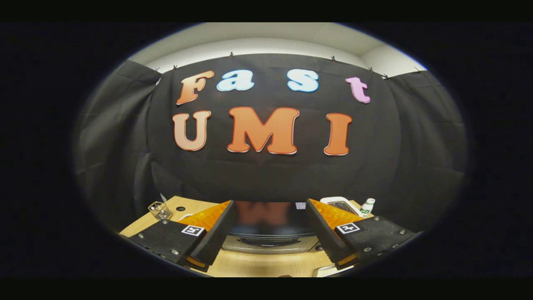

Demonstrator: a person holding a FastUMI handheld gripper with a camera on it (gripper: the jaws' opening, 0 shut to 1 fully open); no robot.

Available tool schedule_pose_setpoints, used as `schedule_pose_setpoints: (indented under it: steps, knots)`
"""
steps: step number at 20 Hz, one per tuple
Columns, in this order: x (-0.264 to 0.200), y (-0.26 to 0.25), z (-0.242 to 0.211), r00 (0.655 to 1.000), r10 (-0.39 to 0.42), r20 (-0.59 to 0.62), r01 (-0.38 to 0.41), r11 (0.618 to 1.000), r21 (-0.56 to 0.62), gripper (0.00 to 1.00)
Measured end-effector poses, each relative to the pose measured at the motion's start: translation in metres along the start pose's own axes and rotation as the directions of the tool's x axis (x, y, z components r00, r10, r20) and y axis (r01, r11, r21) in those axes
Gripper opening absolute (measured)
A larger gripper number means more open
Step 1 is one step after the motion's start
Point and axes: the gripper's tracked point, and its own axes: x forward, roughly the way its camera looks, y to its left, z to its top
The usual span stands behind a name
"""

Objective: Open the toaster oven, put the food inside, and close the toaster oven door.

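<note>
Hand-held gripper (270,233) (fingers apart) above toaster oven (270,237)

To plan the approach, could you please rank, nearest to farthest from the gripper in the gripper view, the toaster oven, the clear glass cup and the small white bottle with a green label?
The gripper is open and holds nothing.
1. The dark-topped toaster oven, between the fingers and just ahead.
2. The clear glass cup, beyond the left finger on the wooden table.
3. The small white bottle with a green label, beyond the right finger; too close to call against the cup.

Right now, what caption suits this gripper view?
Open tool poised above the toaster oven on a wooden table.
</note>
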Motion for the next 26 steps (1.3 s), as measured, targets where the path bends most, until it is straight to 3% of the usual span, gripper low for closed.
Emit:
schedule_pose_setpoints:
  steps: [10,16,26]
  knots:
    - [0.08,-0.011,-0.116,0.979,-0.047,-0.196,0.043,0.999,-0.024,0.99]
    - [0.076,-0.007,-0.143,0.967,-0.025,-0.254,0.022,1.0,-0.012,0.99]
    - [0.041,-0.006,-0.149,0.963,0.01,-0.268,-0.009,1.0,0.006,0.99]
